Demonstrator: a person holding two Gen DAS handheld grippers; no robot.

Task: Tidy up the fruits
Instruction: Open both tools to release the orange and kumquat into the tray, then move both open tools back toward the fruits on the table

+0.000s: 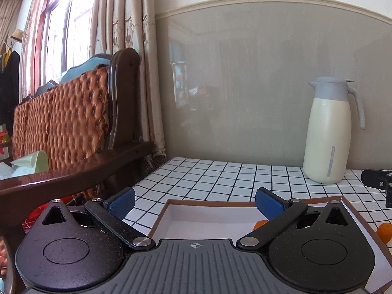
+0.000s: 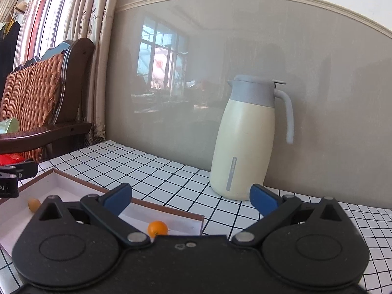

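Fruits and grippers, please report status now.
Left gripper open, empty. Right gripper open, empty. Two small orange fruits lie in the shallow box. Jug stands behind, nothing blocking.

Bench (image 2: 152, 171): white cloth ruled with a thin black grid.
Box (image 2: 61, 175): brown rim, plain white inside.
Fruits: one bright orange (image 2: 157, 228), one paler yellow-orange (image 2: 34, 204), both in the box; another orange one (image 1: 384, 231) on the grid outside it.
Jug (image 2: 241, 147): cream body, pale grey lid, collar and handle, grey stripe down the front.
Left tongs (image 1: 195, 204): black arms, blue pads.
Right tongs (image 2: 190, 197): black arms, blue pads.
Wall (image 1: 245, 85): glossy grey-beige panel, cream moulding, white above.
Curtain (image 1: 137, 49): beige, embroidered brown floral motif.
Sofa (image 1: 61, 112): tufted orange-brown back, dark brown wooden frame.
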